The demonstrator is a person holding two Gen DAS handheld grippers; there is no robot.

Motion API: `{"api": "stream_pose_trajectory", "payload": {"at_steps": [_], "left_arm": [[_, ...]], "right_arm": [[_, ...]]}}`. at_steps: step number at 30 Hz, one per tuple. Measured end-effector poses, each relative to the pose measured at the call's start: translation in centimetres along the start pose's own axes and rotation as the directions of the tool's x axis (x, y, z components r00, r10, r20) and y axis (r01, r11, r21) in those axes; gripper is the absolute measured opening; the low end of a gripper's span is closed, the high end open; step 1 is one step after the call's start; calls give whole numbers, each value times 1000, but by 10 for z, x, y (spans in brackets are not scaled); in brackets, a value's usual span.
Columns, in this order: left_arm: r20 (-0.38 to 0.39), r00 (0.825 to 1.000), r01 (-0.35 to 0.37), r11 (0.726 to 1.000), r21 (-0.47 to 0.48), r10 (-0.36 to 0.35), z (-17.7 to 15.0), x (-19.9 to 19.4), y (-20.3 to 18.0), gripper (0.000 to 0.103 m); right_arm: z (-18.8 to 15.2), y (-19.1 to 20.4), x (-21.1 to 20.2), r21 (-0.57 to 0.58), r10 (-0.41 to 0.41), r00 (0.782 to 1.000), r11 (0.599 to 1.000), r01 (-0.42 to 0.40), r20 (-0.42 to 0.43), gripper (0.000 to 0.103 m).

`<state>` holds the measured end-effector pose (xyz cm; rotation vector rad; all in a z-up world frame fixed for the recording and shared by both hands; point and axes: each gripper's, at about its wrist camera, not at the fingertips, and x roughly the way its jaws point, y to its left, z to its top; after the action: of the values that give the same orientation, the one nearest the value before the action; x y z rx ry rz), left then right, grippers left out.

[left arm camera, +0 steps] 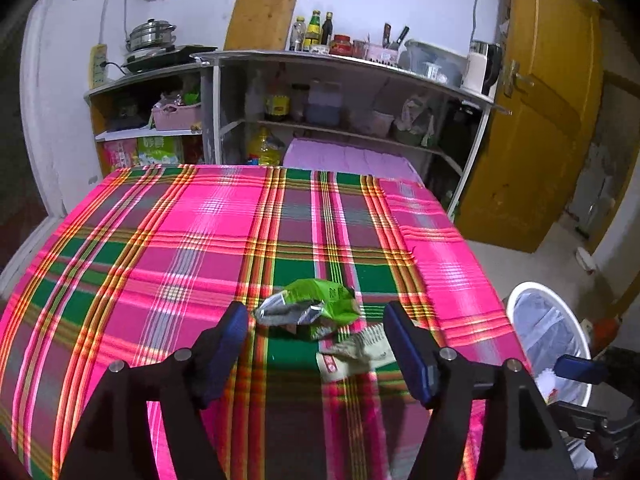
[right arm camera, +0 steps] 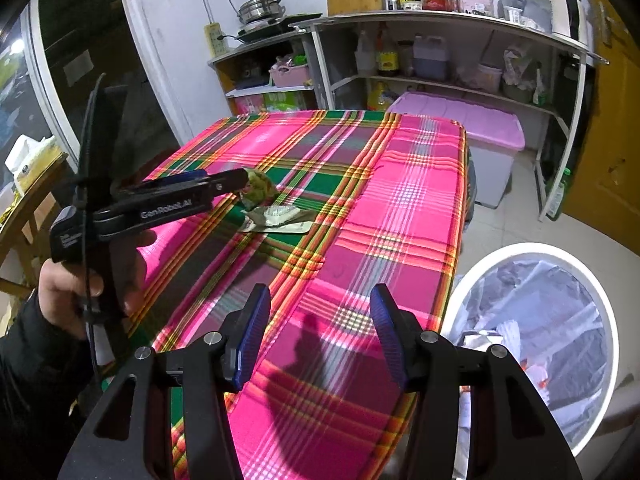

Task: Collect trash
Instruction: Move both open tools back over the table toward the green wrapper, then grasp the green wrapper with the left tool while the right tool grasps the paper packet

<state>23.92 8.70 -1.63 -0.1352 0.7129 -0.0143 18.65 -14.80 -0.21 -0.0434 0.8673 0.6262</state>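
Tongs of the left gripper (left arm camera: 316, 320) stood spread around a green wrapper (left arm camera: 316, 300) near the table's (left arm camera: 160, 240) right edge, while the right gripper (right arm camera: 320, 316) hung spread and empty.

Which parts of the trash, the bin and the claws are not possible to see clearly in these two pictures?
- Green wrapper: right wrist view, mostly hidden behind the left claw; its print is too small in both views.
- Flat paper wrapper: left wrist view, its right end is covered by a claw finger.
- Trash bin: right wrist view, cut by the frame edge; the contents are blurred by the plastic liner.
- Right claw: left wrist view, only one finger shows.
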Motion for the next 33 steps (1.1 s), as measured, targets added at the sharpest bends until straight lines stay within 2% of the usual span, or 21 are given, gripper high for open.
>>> {"api": "stream_pose_trajectory", "payload": {"at_steps": [12,14,16,18,22,33], "left_arm": [[-44,999,-13,999,44,15,2,31,-4,70],[-46,999,-15,998,54,17,1,33,-5,62],[-55,998,-19,998,59,23,0,36,-5,42],[-62,998,-26,998,62,30,-1,37,-4,31],[-44,999,-21,998,62,24,-2,32,-4,25],[28,999,16,1000,21,-17,-9,-12,14,23]], "right_arm": [[5,-4,17,10,0,1000,1000,0,-20,53],[7,-5,18,10,0,1000,1000,0,-21,53],[7,-5,19,9,0,1000,1000,0,-23,53],[9,-5,20,8,-2,1000,1000,2,-24,53],[10,-4,21,7,-3,1000,1000,3,-27,53],[36,12,35,-49,0,1000,999,-2,-26,53]]}}
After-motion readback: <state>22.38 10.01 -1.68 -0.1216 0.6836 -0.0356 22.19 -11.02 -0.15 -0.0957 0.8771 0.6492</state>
